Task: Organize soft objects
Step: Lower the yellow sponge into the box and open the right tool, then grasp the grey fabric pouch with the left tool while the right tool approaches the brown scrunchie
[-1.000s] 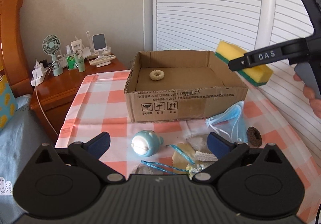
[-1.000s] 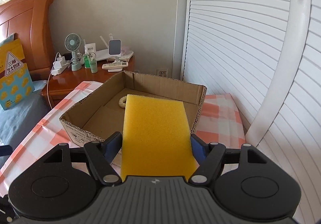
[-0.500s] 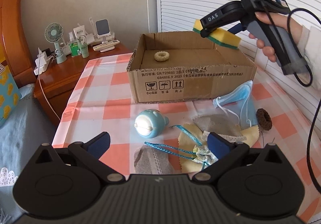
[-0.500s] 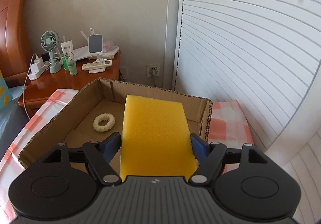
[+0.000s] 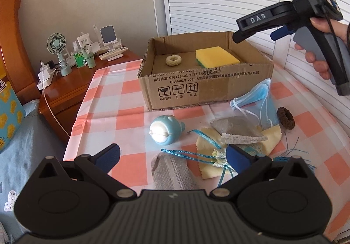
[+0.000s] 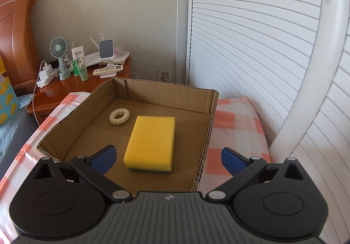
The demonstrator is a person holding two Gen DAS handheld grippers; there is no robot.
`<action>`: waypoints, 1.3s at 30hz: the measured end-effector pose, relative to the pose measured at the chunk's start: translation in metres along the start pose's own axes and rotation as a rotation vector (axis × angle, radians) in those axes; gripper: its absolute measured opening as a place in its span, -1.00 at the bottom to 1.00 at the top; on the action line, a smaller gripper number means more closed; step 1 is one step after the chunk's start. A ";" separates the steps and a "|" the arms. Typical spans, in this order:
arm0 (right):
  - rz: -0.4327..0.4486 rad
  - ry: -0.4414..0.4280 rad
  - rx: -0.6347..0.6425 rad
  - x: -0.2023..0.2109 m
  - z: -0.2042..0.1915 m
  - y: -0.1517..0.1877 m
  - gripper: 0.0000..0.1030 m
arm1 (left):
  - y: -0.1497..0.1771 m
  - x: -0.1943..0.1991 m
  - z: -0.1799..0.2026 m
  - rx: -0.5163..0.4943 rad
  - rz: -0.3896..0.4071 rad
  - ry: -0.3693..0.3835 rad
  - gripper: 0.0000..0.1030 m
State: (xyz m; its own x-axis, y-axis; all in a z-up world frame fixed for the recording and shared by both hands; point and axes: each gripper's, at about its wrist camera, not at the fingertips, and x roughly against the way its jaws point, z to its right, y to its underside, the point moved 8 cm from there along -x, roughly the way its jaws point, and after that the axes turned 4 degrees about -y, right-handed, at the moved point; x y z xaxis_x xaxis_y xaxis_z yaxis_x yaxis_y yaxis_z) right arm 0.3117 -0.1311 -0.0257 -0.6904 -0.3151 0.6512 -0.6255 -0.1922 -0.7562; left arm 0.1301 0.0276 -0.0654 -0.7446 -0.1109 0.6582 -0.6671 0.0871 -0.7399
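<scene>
hidden: green underside of sponge mostly showing only as a thin edge
sponge: yellow foam block lying flat in cardboard box, near its front wall
ring: cream, knobbly, sitting beside sponge
right gripper: fingers spread wide, gripping nothing
left gripper: fingers apart, hovering over gray mask

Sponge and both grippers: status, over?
Right gripper open above box. Left gripper open, empty. Sponge flat in box beside cream ring. Nothing obstructing.

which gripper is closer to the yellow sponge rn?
Right. The right gripper hovers open just above the yellow sponge in the cardboard box; the left gripper is open, back over the clutter before the box.
</scene>
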 end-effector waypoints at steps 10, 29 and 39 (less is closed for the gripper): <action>-0.004 0.024 -0.024 0.044 0.004 0.064 1.00 | 0.006 0.011 -0.003 0.002 -0.006 0.021 0.99; -0.112 0.122 -0.141 0.026 0.025 0.152 1.00 | 0.019 0.006 -0.003 0.012 -0.047 0.031 0.99; -0.117 0.197 -0.095 0.035 0.036 0.168 1.00 | 0.027 -0.010 -0.006 0.014 -0.103 0.040 0.99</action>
State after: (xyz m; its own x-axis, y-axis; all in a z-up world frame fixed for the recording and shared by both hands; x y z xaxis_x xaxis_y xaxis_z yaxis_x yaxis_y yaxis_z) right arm 0.1953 -0.2077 -0.1320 -0.6633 -0.1066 0.7408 -0.7300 -0.1259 -0.6718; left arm 0.1193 0.0367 -0.0915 -0.6726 -0.0787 0.7359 -0.7400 0.0636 -0.6696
